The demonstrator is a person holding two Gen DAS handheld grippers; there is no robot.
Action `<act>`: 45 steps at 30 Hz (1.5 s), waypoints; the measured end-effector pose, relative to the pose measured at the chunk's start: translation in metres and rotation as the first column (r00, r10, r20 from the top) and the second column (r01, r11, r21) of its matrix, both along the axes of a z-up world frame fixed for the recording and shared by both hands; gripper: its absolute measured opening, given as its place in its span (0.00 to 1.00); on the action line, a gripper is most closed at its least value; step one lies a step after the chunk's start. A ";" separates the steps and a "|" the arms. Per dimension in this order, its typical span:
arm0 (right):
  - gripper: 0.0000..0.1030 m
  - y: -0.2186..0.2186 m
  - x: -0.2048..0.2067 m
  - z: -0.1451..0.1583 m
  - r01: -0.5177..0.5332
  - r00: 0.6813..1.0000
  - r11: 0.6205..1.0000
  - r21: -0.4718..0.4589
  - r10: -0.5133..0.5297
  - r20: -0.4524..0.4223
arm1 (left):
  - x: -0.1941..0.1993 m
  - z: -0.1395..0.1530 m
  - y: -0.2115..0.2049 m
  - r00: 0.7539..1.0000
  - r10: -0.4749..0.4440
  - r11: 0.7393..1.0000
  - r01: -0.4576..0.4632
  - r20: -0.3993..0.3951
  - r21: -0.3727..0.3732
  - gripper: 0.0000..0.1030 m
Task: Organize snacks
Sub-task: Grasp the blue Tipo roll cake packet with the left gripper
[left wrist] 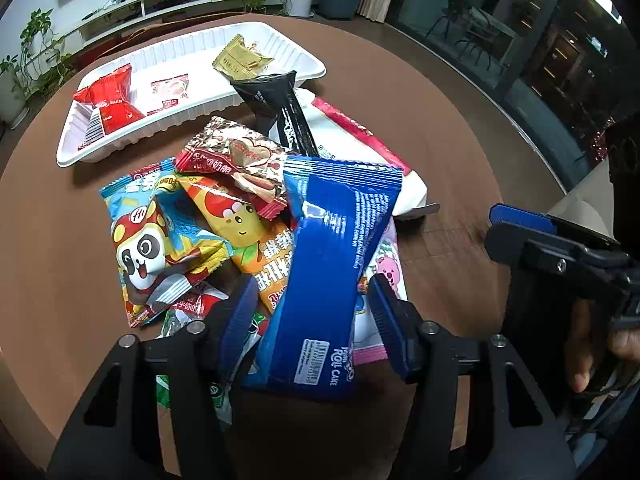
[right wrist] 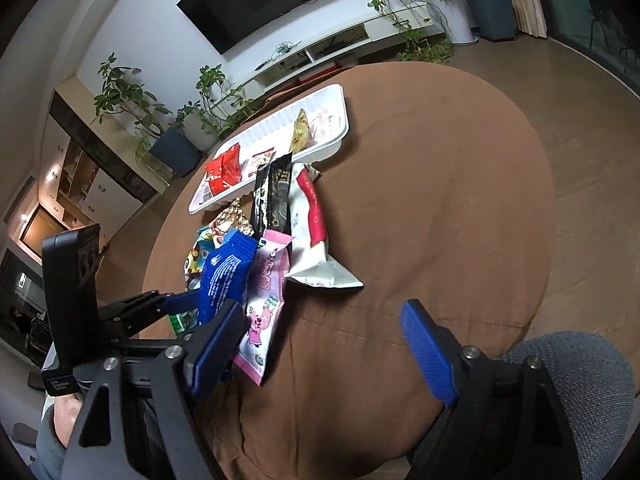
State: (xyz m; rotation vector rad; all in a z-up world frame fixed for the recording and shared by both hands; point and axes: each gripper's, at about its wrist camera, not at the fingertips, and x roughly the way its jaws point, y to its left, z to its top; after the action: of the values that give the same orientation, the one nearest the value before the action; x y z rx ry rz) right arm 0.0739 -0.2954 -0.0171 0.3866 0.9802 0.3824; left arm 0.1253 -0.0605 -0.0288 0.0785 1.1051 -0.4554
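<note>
While the left gripper (left wrist: pixel 310 312) straddles the blue roll cake packet (left wrist: pixel 328 264), its blue pads sit on either side of the wrapper with a sliver of space showing on the right, so whether they press on it cannot be told. That packet lies on top of a loose heap of snacks on the round brown table (right wrist: pixel 440 200), its barcode end towards the camera. Under and beside it are an orange packet with a bear face (left wrist: pixel 248 232), a panda-printed packet (left wrist: pixel 152 248), a red and gold heart-printed wrapper (left wrist: pixel 236 160), a pink pig-printed packet (right wrist: pixel 262 308), a black packet (left wrist: pixel 280 112) and a white packet with a red stripe (right wrist: pixel 312 236). Beyond the heap stands a white plastic tray (left wrist: pixel 192 48) holding a red packet (left wrist: pixel 110 102), a small white and red packet (left wrist: pixel 170 92) and a gold packet (left wrist: pixel 240 58).

The right gripper (right wrist: pixel 324 344) hangs spread wide over bare table just right of the pink packet, with nothing between its fingers.
</note>
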 end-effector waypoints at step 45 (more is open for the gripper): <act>0.64 0.100 0.009 -0.017 -0.193 0.981 0.946 -0.259 0.188 -0.044 | -0.049 0.020 0.092 0.989 0.148 0.947 -0.134 0.024 -0.293 0.23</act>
State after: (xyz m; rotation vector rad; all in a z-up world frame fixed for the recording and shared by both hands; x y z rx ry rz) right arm 0.0828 -0.1952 -0.0344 0.0542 1.0750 0.4175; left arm 0.0763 0.0311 -0.0090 -0.2475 0.9813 -0.4809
